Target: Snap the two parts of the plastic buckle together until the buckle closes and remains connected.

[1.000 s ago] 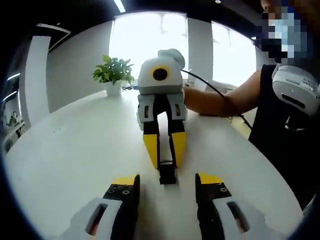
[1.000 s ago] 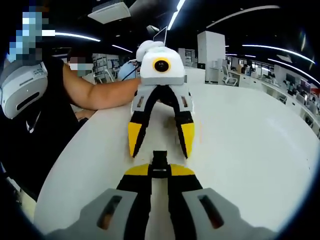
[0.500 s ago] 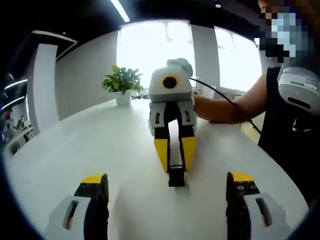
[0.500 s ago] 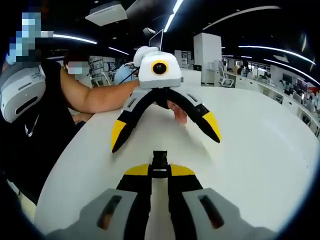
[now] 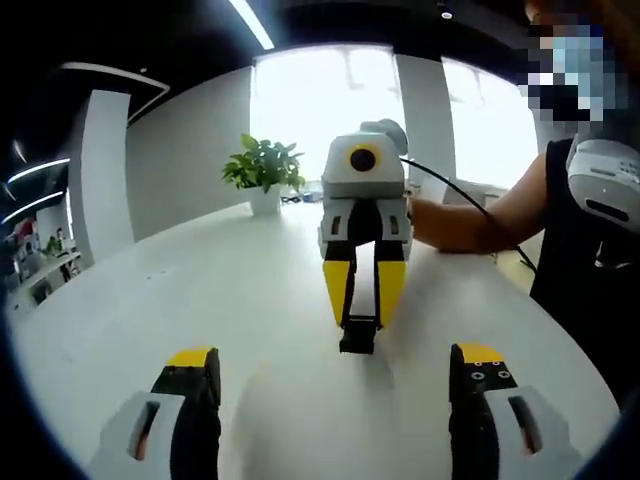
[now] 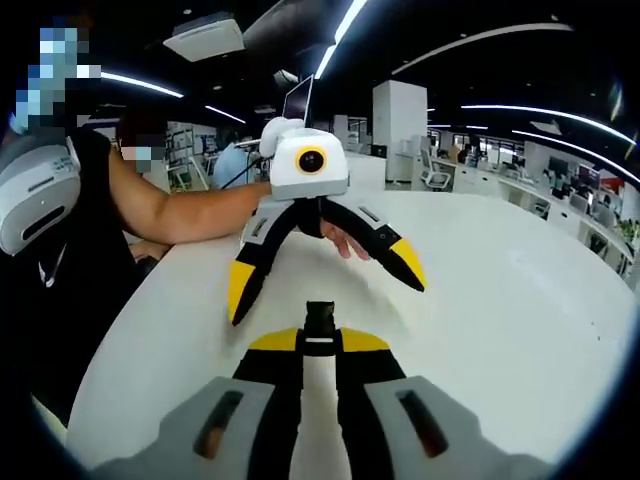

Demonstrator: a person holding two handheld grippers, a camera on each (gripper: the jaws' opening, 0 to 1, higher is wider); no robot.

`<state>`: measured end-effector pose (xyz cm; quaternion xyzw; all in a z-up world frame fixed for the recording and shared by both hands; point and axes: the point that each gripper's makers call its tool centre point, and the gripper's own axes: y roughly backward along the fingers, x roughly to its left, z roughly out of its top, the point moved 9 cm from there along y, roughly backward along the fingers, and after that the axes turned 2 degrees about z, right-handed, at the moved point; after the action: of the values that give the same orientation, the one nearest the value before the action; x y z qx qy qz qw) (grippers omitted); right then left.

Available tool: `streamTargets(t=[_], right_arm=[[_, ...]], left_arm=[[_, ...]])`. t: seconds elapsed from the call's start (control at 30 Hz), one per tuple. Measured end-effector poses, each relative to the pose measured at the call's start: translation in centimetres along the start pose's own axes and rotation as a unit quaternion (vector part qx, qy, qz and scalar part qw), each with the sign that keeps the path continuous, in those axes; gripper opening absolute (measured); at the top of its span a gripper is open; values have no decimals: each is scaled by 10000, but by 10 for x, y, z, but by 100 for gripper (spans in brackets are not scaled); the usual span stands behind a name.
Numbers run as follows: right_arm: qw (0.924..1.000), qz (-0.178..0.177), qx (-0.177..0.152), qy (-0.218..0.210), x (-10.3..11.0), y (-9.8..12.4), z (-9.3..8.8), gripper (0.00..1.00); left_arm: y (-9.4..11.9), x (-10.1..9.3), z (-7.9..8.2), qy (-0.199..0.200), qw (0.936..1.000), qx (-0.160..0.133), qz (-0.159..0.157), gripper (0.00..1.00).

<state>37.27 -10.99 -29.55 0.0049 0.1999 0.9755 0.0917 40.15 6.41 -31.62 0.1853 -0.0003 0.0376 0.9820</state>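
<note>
My right tool [image 6: 320,345] pinches the black buckle [image 6: 319,318] tight; my left tool [image 5: 335,385] gapes wide (empty) opposite it, over the desk [image 6: 500,290].

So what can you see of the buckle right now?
The buckle is a small black plastic piece, held at the tips of the right gripper, whose yellow-tipped jaws are shut on it. In the left gripper view it pokes out below those jaws, just above the white table; whether it touches the table I cannot tell. In the right gripper view it sticks out past the jaw tips as a narrow black block. Whether its two parts are joined is not clear. The left gripper is open, apart from it.
</note>
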Motion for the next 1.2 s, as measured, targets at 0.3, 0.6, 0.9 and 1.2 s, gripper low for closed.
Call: streamTargets(t=[0.3, 0.6, 0.9, 1.2], right_arm=[[9960, -819, -350, -57, -18, 10, 8, 9], [9923, -1127, -503, -133, -27, 16, 10, 9], [9940, -1030, -343, -138, -26, 14, 9, 9], [9882, -1473, -381, -196, -30, 19, 14, 9]], left_arm=[[12, 11, 14, 51, 9983, -493, 293, 89], [25, 23, 24, 440, 9911, -1107, 587, 99], [22, 32, 15, 338, 9925, -687, 952, 99], [25, 51, 9, 201, 9809, -304, 1913, 99]])
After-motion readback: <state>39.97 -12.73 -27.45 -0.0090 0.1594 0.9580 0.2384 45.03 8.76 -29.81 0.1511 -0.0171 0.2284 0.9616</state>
